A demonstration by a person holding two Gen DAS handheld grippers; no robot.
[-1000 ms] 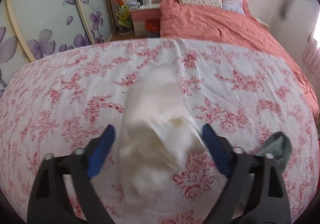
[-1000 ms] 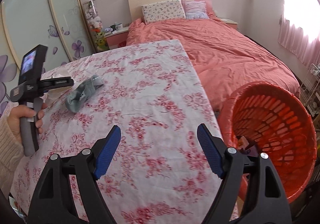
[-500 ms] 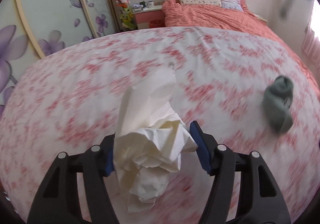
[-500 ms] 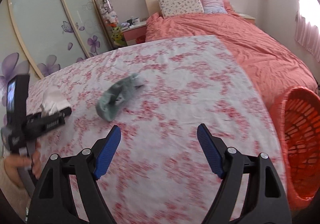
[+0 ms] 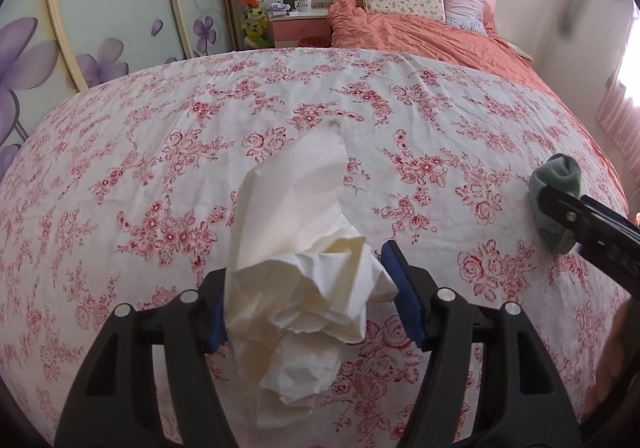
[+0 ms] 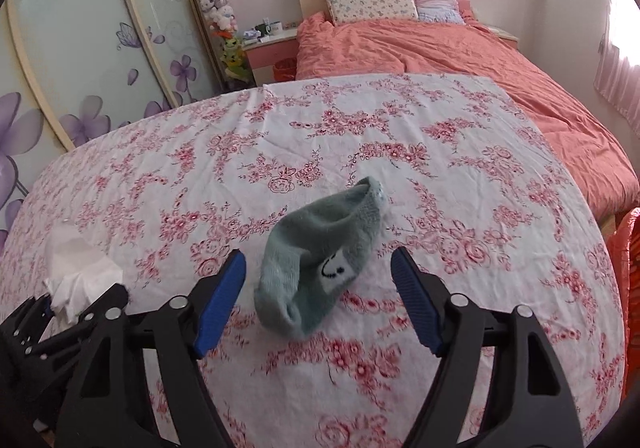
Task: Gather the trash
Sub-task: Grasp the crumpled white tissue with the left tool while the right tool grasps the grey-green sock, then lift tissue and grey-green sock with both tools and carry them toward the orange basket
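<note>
Here the left tongs (image 5: 310,294) are pinched on a crumpled white tissue (image 5: 304,248), the 2 blue pads pressing its sides while loose folds rise above the grip and a wad hangs below it. Whether the tissue is lifted off or touching the floral cloth cannot be told. The right tongs (image 6: 318,302) stand wide apart and hold nothing; a grey-green sock (image 6: 320,256) with a small smiley face lies flat on the cloth between the blue pads, its cuff end nearest the camera, touching neither pad. In the right wrist view the tissue (image 6: 76,268) sits well to the left of the sock, with the black frame of the left tongs (image 6: 60,318) around its lower part. All this rests on a surface (image 6: 460,168) covered by a white cloth printed with red roses. To the right of the sock, at the edge of the view, shows a sliver of an orange basket (image 6: 628,288). Beyond the sock lies a bed (image 6: 440,48) with a coral quilt and 2 pillows.
</note>
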